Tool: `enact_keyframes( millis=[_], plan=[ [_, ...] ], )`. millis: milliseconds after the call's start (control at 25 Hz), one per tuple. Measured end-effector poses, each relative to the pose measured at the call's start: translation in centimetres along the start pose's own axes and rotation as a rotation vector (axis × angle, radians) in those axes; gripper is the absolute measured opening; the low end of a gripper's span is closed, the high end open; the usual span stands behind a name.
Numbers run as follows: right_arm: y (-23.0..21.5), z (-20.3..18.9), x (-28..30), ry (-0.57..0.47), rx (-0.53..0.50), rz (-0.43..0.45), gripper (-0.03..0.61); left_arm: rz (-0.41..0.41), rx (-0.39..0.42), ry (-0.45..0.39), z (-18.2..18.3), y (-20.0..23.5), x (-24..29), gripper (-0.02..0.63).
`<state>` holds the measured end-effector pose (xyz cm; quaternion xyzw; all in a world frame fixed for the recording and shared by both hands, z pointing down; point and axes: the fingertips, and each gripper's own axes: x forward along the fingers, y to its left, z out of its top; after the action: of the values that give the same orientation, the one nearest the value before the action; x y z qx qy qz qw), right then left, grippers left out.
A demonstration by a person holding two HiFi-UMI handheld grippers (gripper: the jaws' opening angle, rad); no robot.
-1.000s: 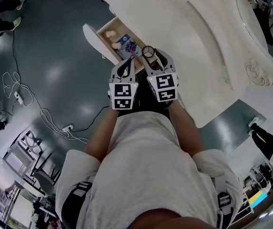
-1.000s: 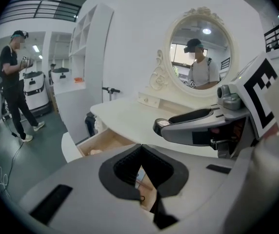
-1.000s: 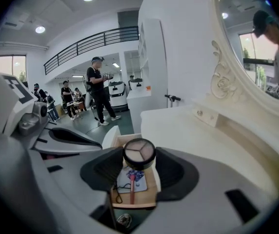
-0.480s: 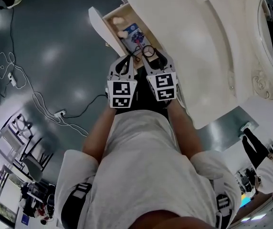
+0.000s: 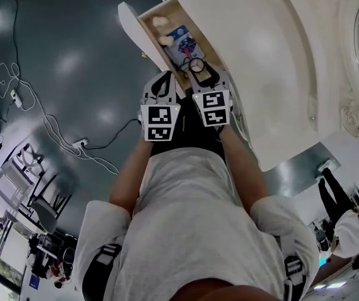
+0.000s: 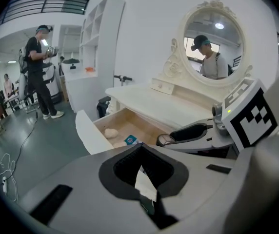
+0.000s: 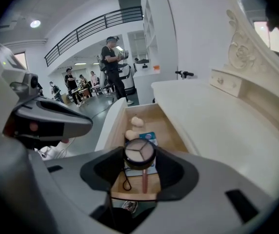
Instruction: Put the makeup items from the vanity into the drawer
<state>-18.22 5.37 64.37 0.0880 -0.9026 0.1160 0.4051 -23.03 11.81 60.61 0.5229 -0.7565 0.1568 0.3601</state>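
My right gripper (image 7: 139,156) is shut on a round black compact (image 7: 139,152) with three pale shades, holding it just above the near end of the open wooden drawer (image 7: 166,126). In the head view the compact (image 5: 196,64) hangs over the drawer (image 5: 133,35) beside the white vanity top (image 5: 255,61). Two beige sponges (image 7: 137,121), a blue packet (image 7: 148,136), a pink stick (image 7: 144,179) and a black loop (image 7: 126,179) lie in the drawer. My left gripper (image 6: 140,148) is shut with nothing held, close to the left of the right one, near the drawer's white front (image 6: 88,135).
An oval mirror (image 6: 212,45) stands at the back of the vanity. Cables (image 5: 16,99) trail over the dark floor at the left. A white shelf unit (image 6: 93,48) and a standing person (image 6: 39,72) are farther off.
Both grippers have sunk toward the open drawer, side by side. The compact stays in the right gripper and now hangs over the drawer's near end.
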Motion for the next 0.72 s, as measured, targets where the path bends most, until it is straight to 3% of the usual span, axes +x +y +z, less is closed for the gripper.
enact_keyframes(
  millis=[720],
  plan=[
    [-2.0,-2.4,3.3,0.064,0.124,-0.08,0.219,-0.028,0.025,0.054,-0.9,0.6,2.5,0.006]
  ],
)
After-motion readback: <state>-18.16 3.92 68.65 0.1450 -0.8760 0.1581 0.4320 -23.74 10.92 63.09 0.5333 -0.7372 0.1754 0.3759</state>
